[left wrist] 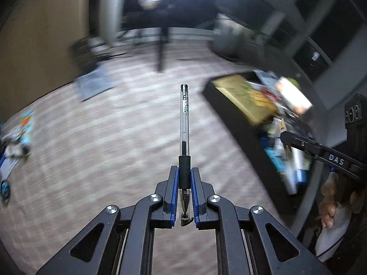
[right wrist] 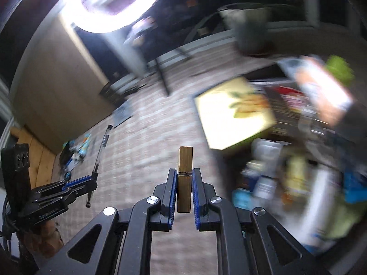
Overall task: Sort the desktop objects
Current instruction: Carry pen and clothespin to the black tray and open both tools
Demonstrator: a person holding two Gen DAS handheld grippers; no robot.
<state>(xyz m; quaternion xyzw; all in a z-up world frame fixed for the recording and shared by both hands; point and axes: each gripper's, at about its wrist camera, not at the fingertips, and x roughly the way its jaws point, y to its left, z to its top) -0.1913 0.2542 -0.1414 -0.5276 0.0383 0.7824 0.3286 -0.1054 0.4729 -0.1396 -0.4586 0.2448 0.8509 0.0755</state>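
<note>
Right side of left wrist frame: dark tray (left wrist: 231, 123) crammed with blurred items, yellow-green box (left wrist: 245, 96) on top; left gripper (left wrist: 184, 171) at lower centre, jaws clamped on black grip of clear pen (left wrist: 184, 123); right wrist frame centre: right gripper (right wrist: 184, 174) pinching wooden clothespin (right wrist: 185, 160)

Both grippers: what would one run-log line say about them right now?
left gripper: shut on pen | right gripper: shut on wooden clip | black bin: beside both
</note>
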